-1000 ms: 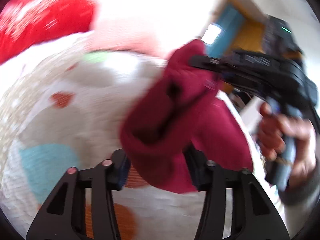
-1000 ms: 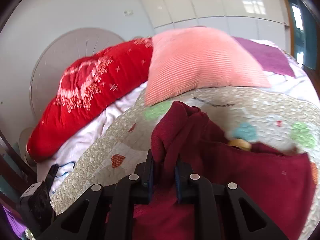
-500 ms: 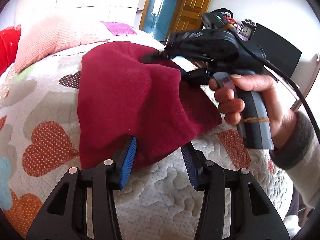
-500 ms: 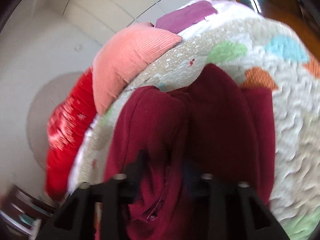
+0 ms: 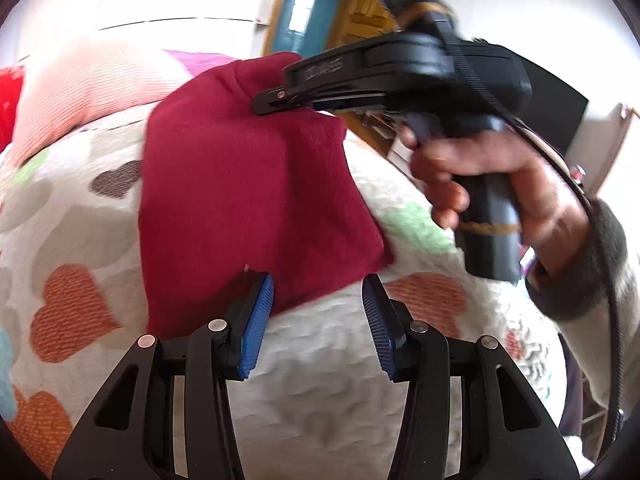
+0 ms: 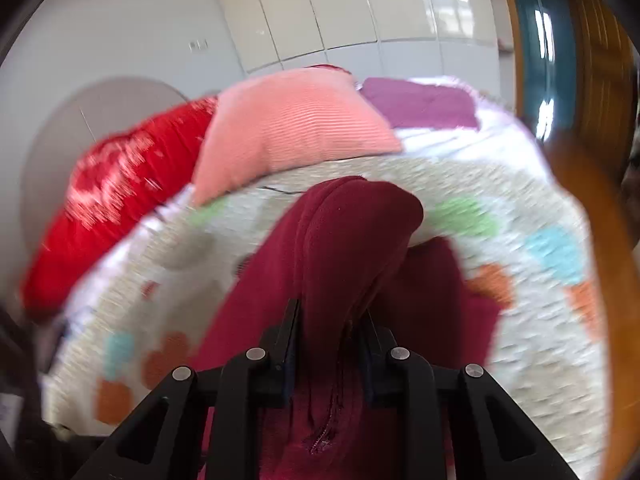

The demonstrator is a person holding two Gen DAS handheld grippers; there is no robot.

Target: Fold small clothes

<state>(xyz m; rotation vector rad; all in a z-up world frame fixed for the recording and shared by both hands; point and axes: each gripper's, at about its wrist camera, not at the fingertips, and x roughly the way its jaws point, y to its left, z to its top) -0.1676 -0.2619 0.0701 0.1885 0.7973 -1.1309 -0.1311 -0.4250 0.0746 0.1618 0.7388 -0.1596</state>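
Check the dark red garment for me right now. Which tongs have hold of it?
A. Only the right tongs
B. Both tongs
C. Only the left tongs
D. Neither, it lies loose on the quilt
A. The right tongs are clamped on a bunched fold of the dark red garment, lifting that end, while the left tongs stand open at its near edge, their blue pads gripping nothing.

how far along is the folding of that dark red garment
Early to midway. Done: the dark red garment is doubled over on the quilt. In hand: the right gripper is shut on a bunched edge; the left gripper is open at the lower hem. Left: laying flat and finishing folds.
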